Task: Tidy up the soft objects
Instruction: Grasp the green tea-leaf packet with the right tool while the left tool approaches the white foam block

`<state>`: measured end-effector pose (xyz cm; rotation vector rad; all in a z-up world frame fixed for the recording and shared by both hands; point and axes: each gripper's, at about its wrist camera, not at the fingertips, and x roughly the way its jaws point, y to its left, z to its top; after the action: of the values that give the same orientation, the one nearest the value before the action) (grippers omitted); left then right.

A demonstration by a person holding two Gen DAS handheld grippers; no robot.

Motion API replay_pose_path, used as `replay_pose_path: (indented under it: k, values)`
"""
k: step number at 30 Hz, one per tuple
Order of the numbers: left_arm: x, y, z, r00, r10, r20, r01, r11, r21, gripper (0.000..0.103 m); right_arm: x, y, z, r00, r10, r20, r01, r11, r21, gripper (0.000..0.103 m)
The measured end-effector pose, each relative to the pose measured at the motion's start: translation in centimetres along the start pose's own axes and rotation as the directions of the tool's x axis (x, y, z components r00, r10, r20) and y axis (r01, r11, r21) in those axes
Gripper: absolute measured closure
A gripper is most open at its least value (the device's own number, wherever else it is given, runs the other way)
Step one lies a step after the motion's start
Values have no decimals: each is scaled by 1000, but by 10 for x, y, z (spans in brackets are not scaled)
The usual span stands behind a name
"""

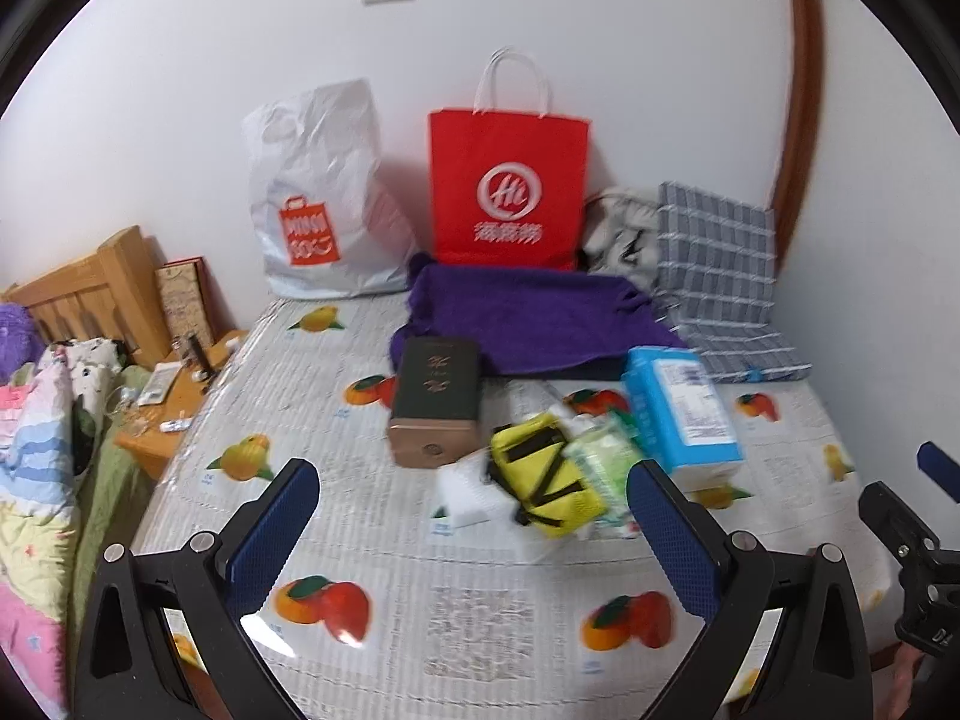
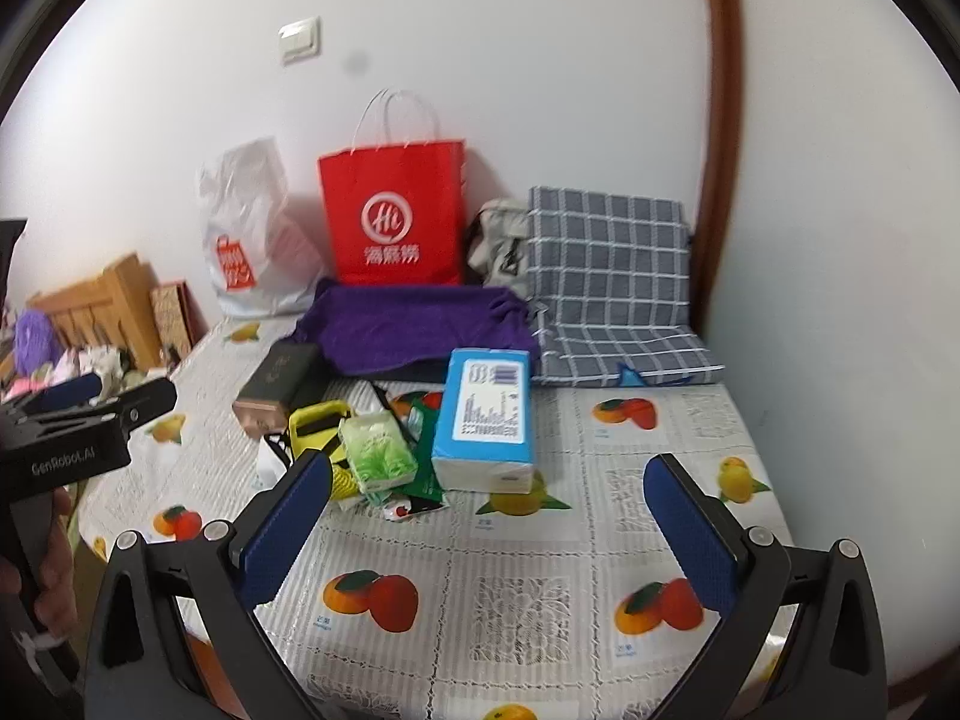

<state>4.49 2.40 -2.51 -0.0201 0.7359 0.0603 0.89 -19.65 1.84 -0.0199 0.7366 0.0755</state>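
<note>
Both claws, my left gripper and right gripper, gape empty; the yellow pouch lies at one o'clock of my left, nearer it, long axis slanting toward eleven.

My left claw is a matte black frame with two broad triangular arms, each with a cut-out window and silver round screw heads at the pivots. Its fingers carry dark blue pads with a fine dotted grip texture. My right claw is built the same way, black with blue textured pads. The left unit's black body bears white "GenRobot.AI" lettering. Bare skin of my left hand shows around its black handle, though dim and blurred.
</note>
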Motion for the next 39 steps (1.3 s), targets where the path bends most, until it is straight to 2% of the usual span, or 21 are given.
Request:
replay_pose_path:
  k: [4, 8, 12, 16, 25, 31, 32, 34, 35, 39]
  values:
    - [20, 13, 3, 999, 44, -23, -44, 999, -9, 0, 31, 13, 2, 997, 70, -38, -71, 997, -32, 5]
    - [45, 27, 4, 995, 70, -65, -73, 997, -39, 0, 66, 27, -2, 989, 125, -80, -132, 988, -76, 18]
    - [71, 37, 5, 991, 87, -104, -93, 994, -56, 0, 109, 34, -8, 972, 179, -151, -194, 977, -91, 26]
    - [97, 44, 4, 985, 93, -145, -103, 992, -66, 0, 143, 39, -14, 953, 227, -203, -248, 965, -83, 27]
    - [129, 54, 0, 980, 65, -191, -84, 992, -95, 0, 195, 55, -18, 927, 247, -282, -284, 953, -100, 27]
    - [140, 58, 1, 979, 45, -198, -67, 993, -102, 0, 209, 82, -18, 923, 198, -328, -275, 939, -208, 27]
    - [142, 59, 0, 979, 43, -199, -64, 993, -103, 0, 213, 84, -20, 926, 174, -336, -259, 939, -225, 30]
    - [146, 61, -1, 979, 32, -203, -54, 993, -102, 0, 218, 85, -23, 921, 159, -355, -250, 941, -227, 41]
    - [148, 62, -2, 978, 28, -208, -50, 993, -103, 0, 218, 84, -23, 921, 161, -356, -250, 943, -221, 52]
    - [153, 68, -8, 976, 12, -217, -38, 993, -116, 0, 207, 79, -18, 921, 195, -337, -272, 941, -200, 59]
